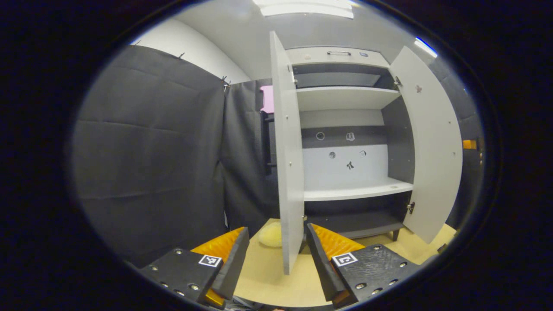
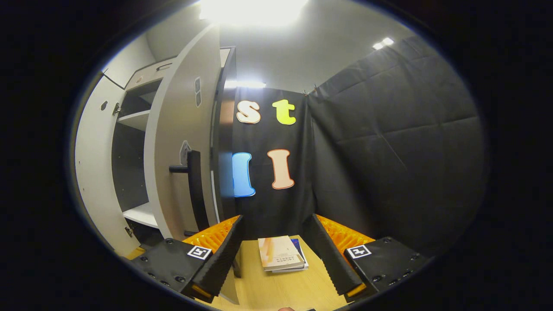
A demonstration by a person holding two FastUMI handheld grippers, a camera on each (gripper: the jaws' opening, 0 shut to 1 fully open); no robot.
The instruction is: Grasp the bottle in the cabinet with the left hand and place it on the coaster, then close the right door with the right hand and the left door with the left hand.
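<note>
A: Cabinet (image 1: 345, 129) stands upright on the counter (image 1: 268, 276), long axis vertical, open front facing the left hand-held gripper (image 1: 276, 259). Grey-white shelves, dark interior.
B: Doors?
A: Both swung open. Left door (image 1: 287, 172) edge-on, its bottom corner sits between the gripper's fingers, contact can't tell. Right door (image 1: 432, 147) angled out to the right.
B: Bottle, coaster?
A: Can't make out a bottle on the shelves. Pale round pad (image 1: 271, 234) on the counter just left of the left door, maybe the coaster.
B: Grippers?
A: Left wide open, holding nothing. Right hand-held gripper (image 2: 276, 255) wide open too, empty, beside the right door's outer face with its dark handle (image 2: 194, 190). Books (image 2: 281, 253) lie on the counter between its fingers.
</note>
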